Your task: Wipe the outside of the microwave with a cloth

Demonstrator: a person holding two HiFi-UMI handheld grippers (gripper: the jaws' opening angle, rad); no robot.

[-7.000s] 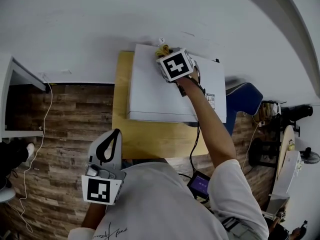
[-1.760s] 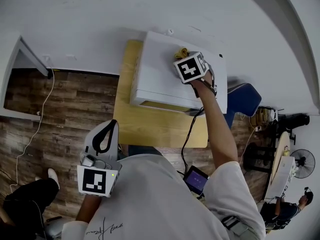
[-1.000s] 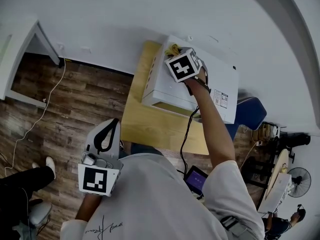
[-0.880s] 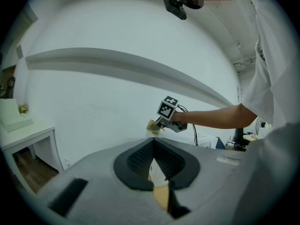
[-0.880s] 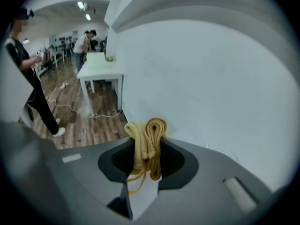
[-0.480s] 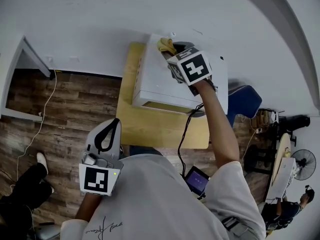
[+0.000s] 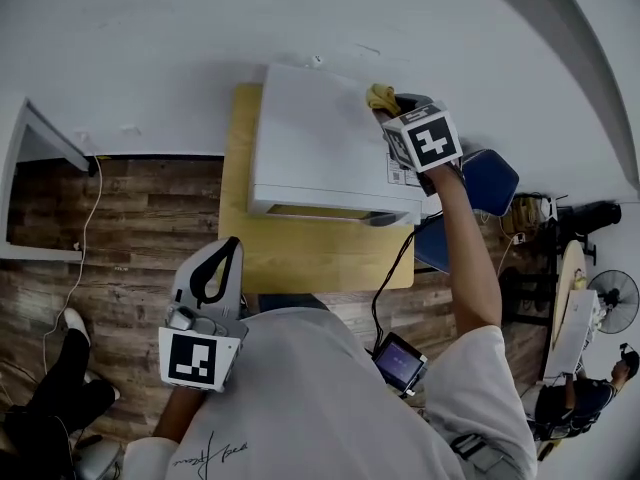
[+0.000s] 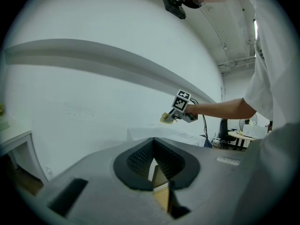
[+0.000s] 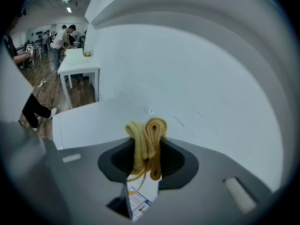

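While clamping bunched yellow cloth (image 9: 146, 142) in right gripper (image 7: 392, 108) jaws, hovers over back-right corner of microwave (image 7: 315, 148) on worktop (image 7: 300, 263). Has long top running leftward from jaws. Holds left gripper (image 7: 228, 271) low, jaws together, empty, well apart from microwave; right clearly nearer.

Microwave (image 7: 320, 138) top mostly bare: wide free room left of right gripper (image 7: 389, 106), which occupies far right corner with cloth (image 7: 379, 96) in jaws. Microwave's back close to wall (image 7: 200, 28); scant room behind. Tabletop (image 7: 300, 263) front strip bare, passable; left strip narrow. Right side crowded: blue chair (image 7: 490, 178) just beside, cable (image 7: 392, 273) trailing past tabletop's front right corner.
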